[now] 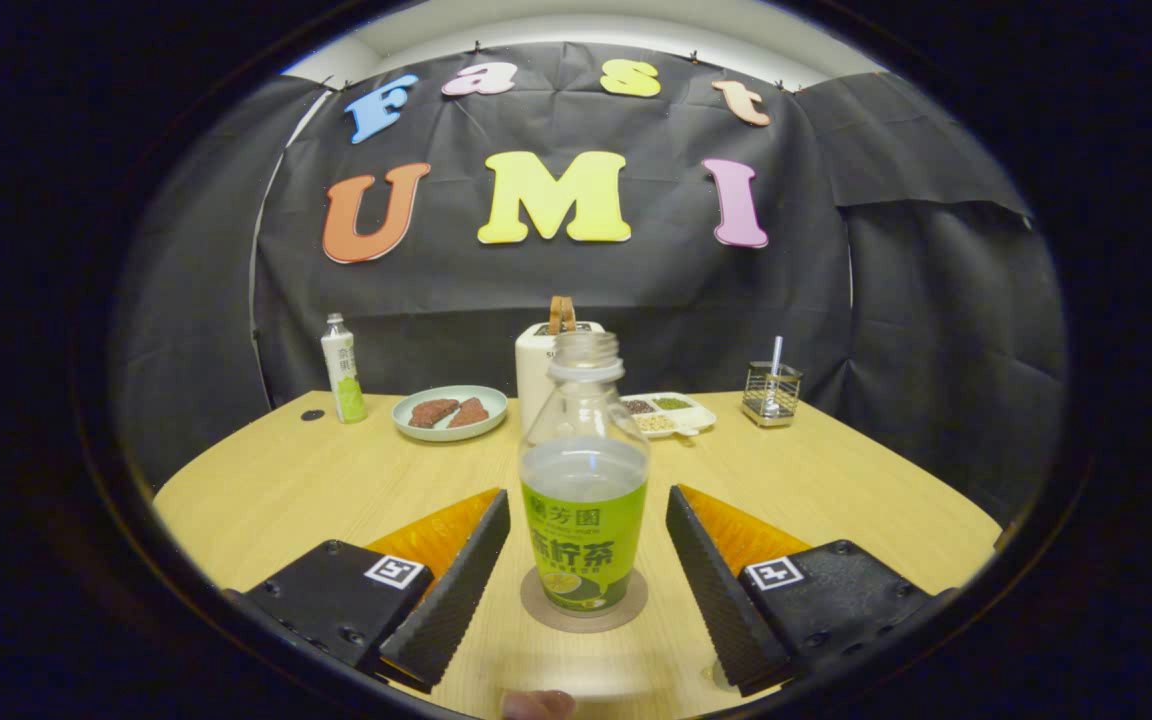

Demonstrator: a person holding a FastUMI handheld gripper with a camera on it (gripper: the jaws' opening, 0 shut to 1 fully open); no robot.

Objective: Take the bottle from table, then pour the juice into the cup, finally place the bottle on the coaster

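The uncapped juice bottle (584, 500) stands upright on the round coaster (584, 604), its long axis vertical, directly between the two fingers of the claw (586, 580). The claw is spread wide, and a gap shows on each side of the bottle, so neither finger touches it. The coaster lies on the wooden tabletop (816, 490). Judging from this, the bottle is already placed, and the claw needs only to draw straight back.

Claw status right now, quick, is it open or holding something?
Claw: open, fingers apart on either side of the clear plastic green-labelled bottle, not touching it; bottle stands on the round brown coaster.
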